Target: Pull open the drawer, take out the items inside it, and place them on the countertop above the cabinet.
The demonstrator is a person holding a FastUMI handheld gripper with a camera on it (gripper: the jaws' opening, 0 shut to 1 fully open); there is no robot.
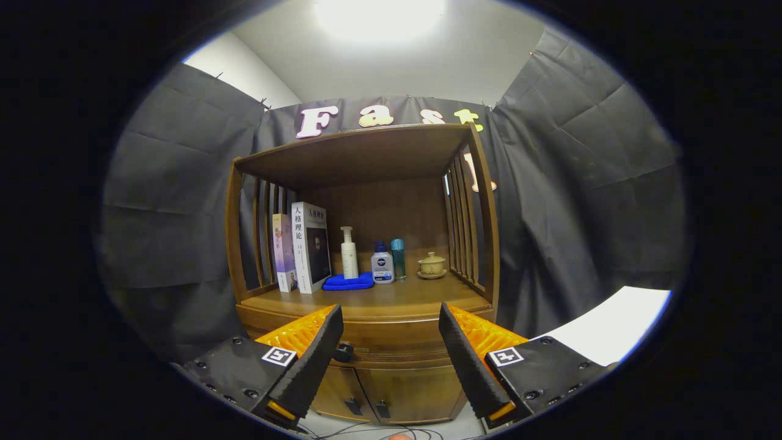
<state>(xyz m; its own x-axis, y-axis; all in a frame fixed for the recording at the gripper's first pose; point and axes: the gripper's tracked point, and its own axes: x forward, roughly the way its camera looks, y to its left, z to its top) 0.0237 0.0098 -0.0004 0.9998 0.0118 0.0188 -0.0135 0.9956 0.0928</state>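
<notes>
A brown wooden cabinet [366, 342] stands ahead against the booth wall. Its drawer [391, 348] sits closed under the countertop [391, 299], with a small dark knob [343, 351] just right of my left fingertip. My gripper [391, 333] is open, its two fingers spread wide in front of the drawer, with nothing between them. What lies inside the drawer is hidden.
On the countertop stand two books [302, 247], a white pump bottle [349, 253] on a blue cloth [348, 282], a small blue-capped bottle [382, 264], a teal bottle [398, 259] and a lidded cup [432, 265]. Two lower doors [379, 391] sit below the drawer. Slatted sides and a top shelf enclose the countertop.
</notes>
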